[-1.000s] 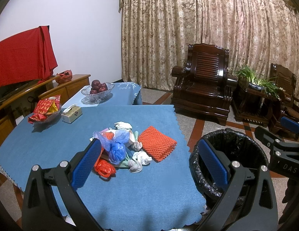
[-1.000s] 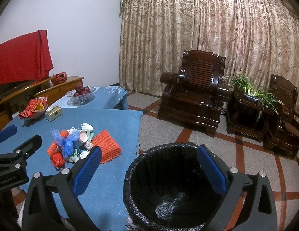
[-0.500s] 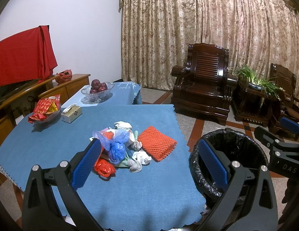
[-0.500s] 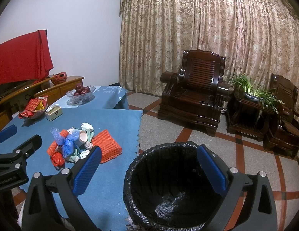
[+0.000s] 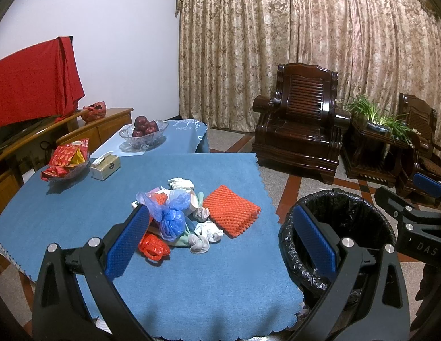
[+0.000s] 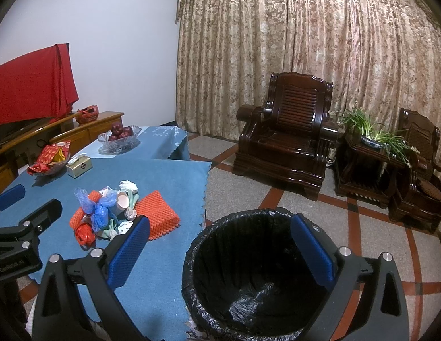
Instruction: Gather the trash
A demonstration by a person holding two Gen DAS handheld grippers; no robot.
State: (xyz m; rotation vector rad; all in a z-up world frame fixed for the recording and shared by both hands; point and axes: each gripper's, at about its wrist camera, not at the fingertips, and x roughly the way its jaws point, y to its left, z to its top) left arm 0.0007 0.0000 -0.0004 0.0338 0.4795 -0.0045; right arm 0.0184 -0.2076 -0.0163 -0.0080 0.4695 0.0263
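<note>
- The left gripper point(image 5: 220, 238) hangs above the near edge of the blue-clothed table point(image 5: 78, 213), its blue-padded jaws spread wide with nothing between them.
- The right gripper point(image 6: 220, 244) hangs over the trash bin point(image 6: 192, 261), jaws likewise wide and holding nothing.
- In the left wrist view the trash pile point(image 5: 180, 213) lies on the cloth at about 11 o'clock from the left gripper, near the table's middle.
- The pile holds a blue plastic bag point(image 5: 170, 220), a crumpled red bag point(image 5: 153, 247) at its near side, white tissue wads point(image 5: 207, 231), and a white wad point(image 5: 180, 183) at the far side.
- An orange foam net point(image 5: 231, 210) lies flat at 3 o'clock of the pile, touching it or just beside it; I cannot tell which.
- The bin, lined with a black bag, stands on the floor just off the table's right edge, at 3 o'clock of the pile; its inside looks bare apart from the crinkled liner.
- In the right wrist view a pink cup point(image 6: 123, 200) shows tipped on its side within the pile.
- At 10 o'clock of the pile sit a small tissue box point(image 5: 105, 166) and a dish of red packets point(image 5: 66, 162), well apart from the trash.
- A glass bowl of red fruit point(image 5: 143, 133) stands at 12 o'clock on a farther blue-covered table.
- A dark wooden armchair point(image 5: 302, 130) stands by the curtain point(image 5: 277, 42).
</note>
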